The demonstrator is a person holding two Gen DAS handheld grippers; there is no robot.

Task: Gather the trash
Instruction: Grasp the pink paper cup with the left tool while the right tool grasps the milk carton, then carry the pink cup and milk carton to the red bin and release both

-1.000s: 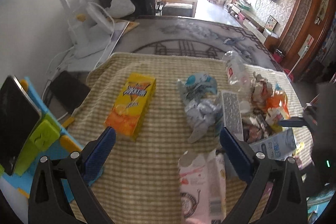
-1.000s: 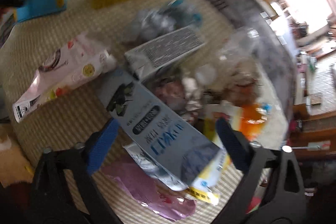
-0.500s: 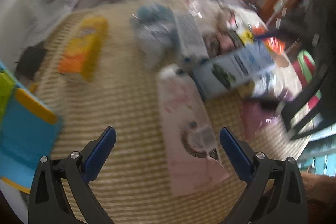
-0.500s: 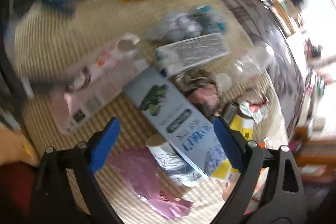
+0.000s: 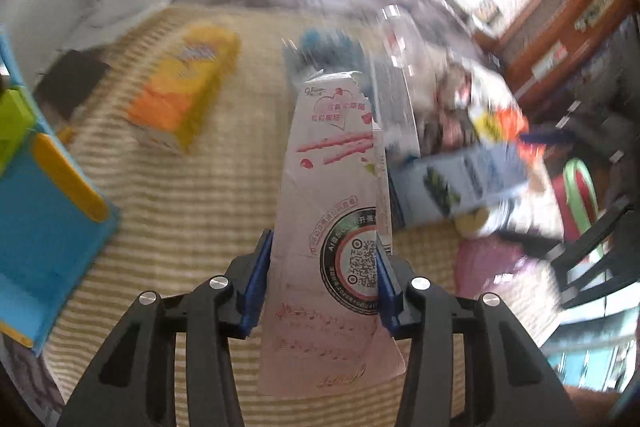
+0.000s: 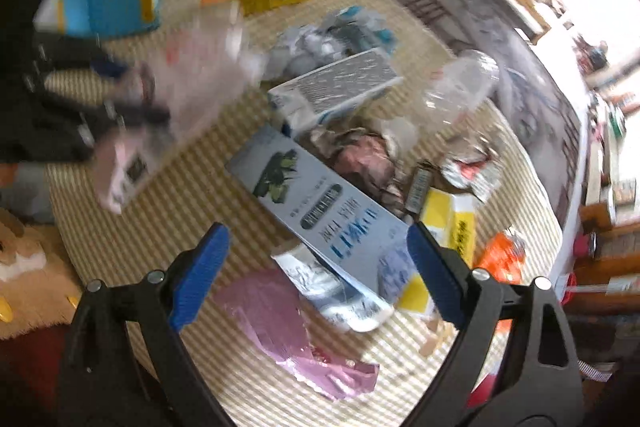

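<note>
Two grippers work over a table covered in a striped woven cloth (image 6: 120, 251). Nearest, the left gripper (image 5: 322, 285) pinches a pink carton (image 5: 332, 211) between its blue pads, the carton rising away from the camera. The right gripper (image 6: 316, 267) is spread wide above a pink wrapper (image 6: 280, 323) and a grey-blue box (image 6: 320, 203). Farther off lie a yellow box (image 5: 184, 95), a crumpled bottle (image 6: 460, 87) and mixed wrappers. Beyond the table, a blurred living room with wooden cabinets fades into bright window light.
</note>
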